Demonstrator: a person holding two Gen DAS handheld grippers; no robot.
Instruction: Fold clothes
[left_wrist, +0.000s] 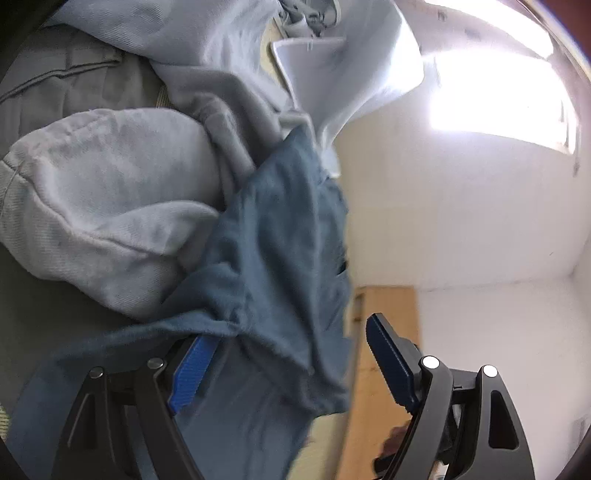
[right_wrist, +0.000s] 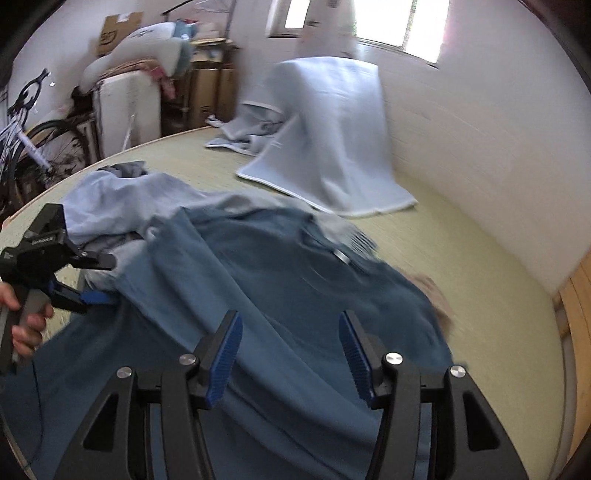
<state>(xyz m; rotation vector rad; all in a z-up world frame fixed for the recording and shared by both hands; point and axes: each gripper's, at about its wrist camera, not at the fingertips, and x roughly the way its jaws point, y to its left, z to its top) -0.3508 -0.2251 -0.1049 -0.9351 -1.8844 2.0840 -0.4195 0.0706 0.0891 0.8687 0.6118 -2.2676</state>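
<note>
**A:** What does the garment look like?

**B:** The dark blue garment (right_wrist: 280, 280) is soft and rumpled, spread over a pale green mat (right_wrist: 461, 258). A heap of light blue clothes (right_wrist: 122, 199) lies just beyond it, touching its far edge.

**A:** Anything unclear?

**B:** Its far right edge is blurred, and the near part runs out of view under the right gripper (right_wrist: 291, 350). In the left wrist view the cloth folds over one blue pad, hiding its tip.

**A:** And the grippers?

**B:** The right gripper's jaws stand wide apart above the blue cloth, gripping nothing. The left gripper (left_wrist: 291, 354) is also spread apart, with the garment's edge lying across its left finger and bunched between the pads, not pinched. A hand (right_wrist: 26, 314) holds it at the cloth's left side.
</note>
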